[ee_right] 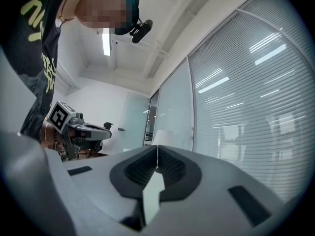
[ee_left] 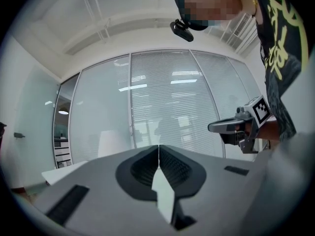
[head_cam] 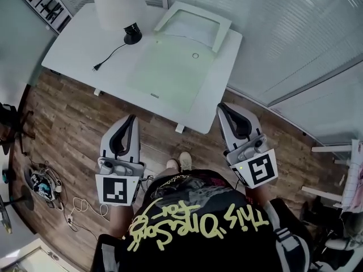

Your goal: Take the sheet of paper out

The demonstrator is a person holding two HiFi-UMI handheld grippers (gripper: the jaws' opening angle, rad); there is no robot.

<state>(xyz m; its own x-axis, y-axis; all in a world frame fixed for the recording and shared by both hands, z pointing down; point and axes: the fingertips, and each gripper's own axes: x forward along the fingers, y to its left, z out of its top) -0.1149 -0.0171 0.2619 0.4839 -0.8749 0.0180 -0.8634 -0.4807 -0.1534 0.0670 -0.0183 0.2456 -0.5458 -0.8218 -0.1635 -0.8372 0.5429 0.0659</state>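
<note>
1. Paper [head_cam: 170, 75] is lying flat as a pale greenish sheet on the white table [head_cam: 79, 38] ahead of us, well apart from both grippers. We cannot tell whether a clear cover is lying over it.
2. Nearest to us, we are wearing a black shirt [head_cam: 193, 220] with yellow lettering. Our shoes [head_cam: 178, 162] are showing just beyond it on the wooden floor [head_cam: 68, 129].
3. We are holding the left gripper [head_cam: 133, 118] and the right gripper [head_cam: 222, 105] out on either side of us, both pointing toward the table.
4. Each gripper's own view is showing its jaws pressed together, gripping nothing.
5. Off to our left, a tangle of cables [head_cam: 42, 183] is lying on the floor.
6. On the table, left of the paper, a lamp [head_cam: 119, 7] with a white shade is standing on a black base. Its cord [head_cam: 108, 58] is trailing across the tabletop and ending in a loose plug.
7. Just beyond the paper, at the table's far side, a white frame [head_cam: 193, 24] is resting.
8. Farthest off, a glass wall [head_cam: 283, 33] with blinds is running behind the table.
</note>
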